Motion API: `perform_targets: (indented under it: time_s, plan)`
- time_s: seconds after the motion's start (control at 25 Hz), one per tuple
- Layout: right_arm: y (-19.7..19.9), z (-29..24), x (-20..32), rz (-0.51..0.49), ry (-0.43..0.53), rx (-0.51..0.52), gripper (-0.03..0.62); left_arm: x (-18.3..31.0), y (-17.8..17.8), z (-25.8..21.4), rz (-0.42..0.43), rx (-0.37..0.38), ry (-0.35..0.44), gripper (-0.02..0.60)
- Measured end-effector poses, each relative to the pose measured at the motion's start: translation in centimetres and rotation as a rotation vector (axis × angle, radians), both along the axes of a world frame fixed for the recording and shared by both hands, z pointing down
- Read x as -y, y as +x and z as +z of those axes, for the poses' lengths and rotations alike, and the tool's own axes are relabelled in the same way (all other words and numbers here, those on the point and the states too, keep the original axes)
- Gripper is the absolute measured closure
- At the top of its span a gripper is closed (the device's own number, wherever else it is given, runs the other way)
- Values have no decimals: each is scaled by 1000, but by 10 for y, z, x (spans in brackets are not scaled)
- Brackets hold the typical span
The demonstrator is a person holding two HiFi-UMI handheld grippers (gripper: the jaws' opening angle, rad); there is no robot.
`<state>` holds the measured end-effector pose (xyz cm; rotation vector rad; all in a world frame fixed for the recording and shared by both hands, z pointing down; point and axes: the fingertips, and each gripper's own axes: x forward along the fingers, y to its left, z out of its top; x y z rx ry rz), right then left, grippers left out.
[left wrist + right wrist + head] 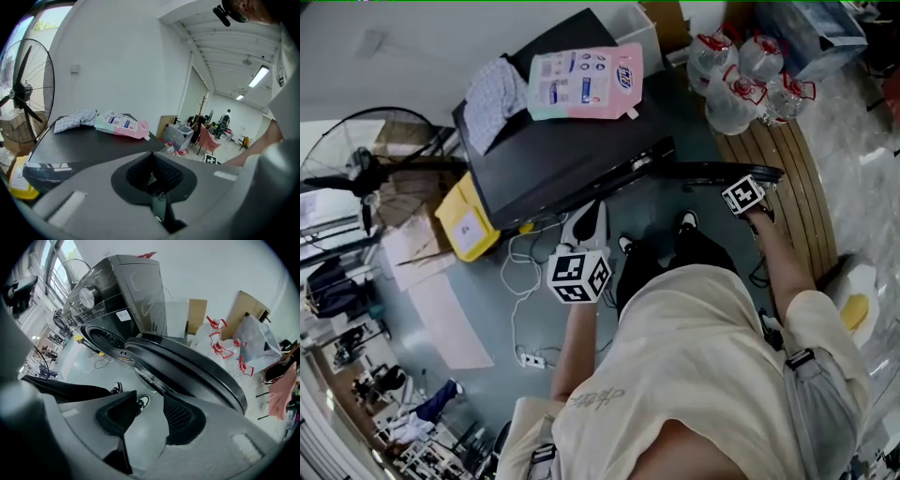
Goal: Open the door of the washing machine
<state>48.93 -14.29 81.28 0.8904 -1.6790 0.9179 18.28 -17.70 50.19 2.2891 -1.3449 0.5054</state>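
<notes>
The dark washing machine (567,155) stands in front of me, and its round door (717,172) is swung wide open to the right. In the right gripper view the door (187,369) hangs just past my jaws, with the drum opening (105,338) behind it. My right gripper (150,409) is open and empty; its marker cube (742,195) sits at the door's outer end. My left gripper (153,174) is shut on nothing, held low in front of the machine (79,143); its cube (579,275) is left of my legs.
A pink detergent pouch (586,82) and a checked cloth (494,94) lie on the machine's top. A standing fan (356,173) and a yellow container (467,220) are at the left. Water bottles (741,75) stand at the right. A cable and power strip (530,354) lie on the floor.
</notes>
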Motion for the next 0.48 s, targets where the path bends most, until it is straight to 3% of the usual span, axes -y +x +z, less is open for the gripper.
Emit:
perform_targets:
  time_s: [0.48]
  plan:
    - [-6,4,-13,24,-14,24,410,-14,-5,5,-29,-12,-17,563]
